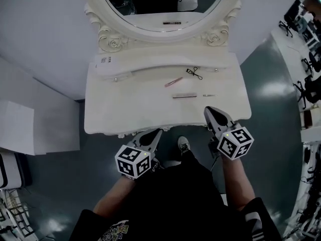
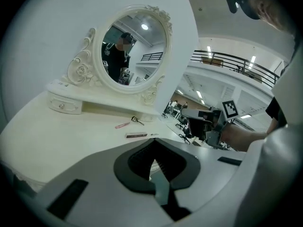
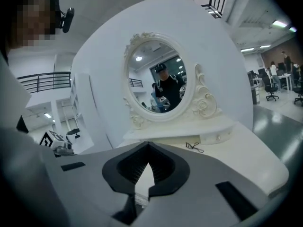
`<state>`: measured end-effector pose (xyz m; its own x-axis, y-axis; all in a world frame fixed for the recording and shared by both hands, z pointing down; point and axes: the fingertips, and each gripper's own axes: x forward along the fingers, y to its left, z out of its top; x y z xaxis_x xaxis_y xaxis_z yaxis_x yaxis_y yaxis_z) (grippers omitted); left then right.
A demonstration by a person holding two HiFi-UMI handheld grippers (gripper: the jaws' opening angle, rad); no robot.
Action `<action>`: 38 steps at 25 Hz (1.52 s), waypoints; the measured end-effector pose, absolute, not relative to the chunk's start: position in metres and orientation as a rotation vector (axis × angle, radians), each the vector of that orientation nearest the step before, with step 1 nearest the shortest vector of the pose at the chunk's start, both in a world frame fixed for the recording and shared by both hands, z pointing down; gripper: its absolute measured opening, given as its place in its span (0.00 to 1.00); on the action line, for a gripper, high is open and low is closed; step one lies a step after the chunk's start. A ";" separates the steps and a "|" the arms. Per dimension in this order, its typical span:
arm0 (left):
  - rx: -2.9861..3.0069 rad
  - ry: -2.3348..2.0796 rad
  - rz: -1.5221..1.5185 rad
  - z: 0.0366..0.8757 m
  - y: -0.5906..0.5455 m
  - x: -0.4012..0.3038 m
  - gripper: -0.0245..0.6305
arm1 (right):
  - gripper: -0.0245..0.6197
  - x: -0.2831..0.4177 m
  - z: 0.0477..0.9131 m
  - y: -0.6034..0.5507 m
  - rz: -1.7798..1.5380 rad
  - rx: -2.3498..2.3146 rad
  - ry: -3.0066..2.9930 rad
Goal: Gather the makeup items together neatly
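Four makeup items lie on the white vanity table (image 1: 115,109): a black eyelash curler (image 1: 194,73), a pink stick (image 1: 173,82), a dark brown stick (image 1: 184,96) and a thin small tool (image 1: 209,95). My left gripper (image 1: 156,132) hovers at the table's front edge, shut and empty. My right gripper (image 1: 209,110) is over the front right part of the table, just below the thin tool, also shut with nothing held. The left gripper view shows the curler (image 2: 137,120), pink stick (image 2: 122,125) and brown stick (image 2: 136,135) beyond the closed jaws. The right gripper view shows the curler (image 3: 194,147).
An oval mirror (image 1: 160,14) in an ornate white frame stands at the back on a raised shelf with small drawers (image 1: 115,67). A white box (image 1: 20,129) sits on the floor to the left. The person's legs and a shoe (image 1: 184,144) are below the table edge.
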<state>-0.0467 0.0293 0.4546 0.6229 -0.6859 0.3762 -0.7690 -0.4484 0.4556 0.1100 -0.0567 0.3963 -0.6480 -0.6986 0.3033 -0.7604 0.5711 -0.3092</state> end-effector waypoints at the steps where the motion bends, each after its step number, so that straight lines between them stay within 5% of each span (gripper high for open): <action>1: 2.255 -1.125 0.186 0.454 0.031 -0.048 0.05 | 0.08 0.101 0.399 -0.047 0.640 1.222 -2.651; 19: 2.259 -1.097 0.197 0.461 0.067 -0.087 0.05 | 0.08 0.008 0.424 0.019 0.680 0.982 -2.685; 38: 2.147 -1.266 0.166 0.461 -0.004 -0.041 0.05 | 0.09 0.124 0.461 -0.177 0.411 0.952 -2.430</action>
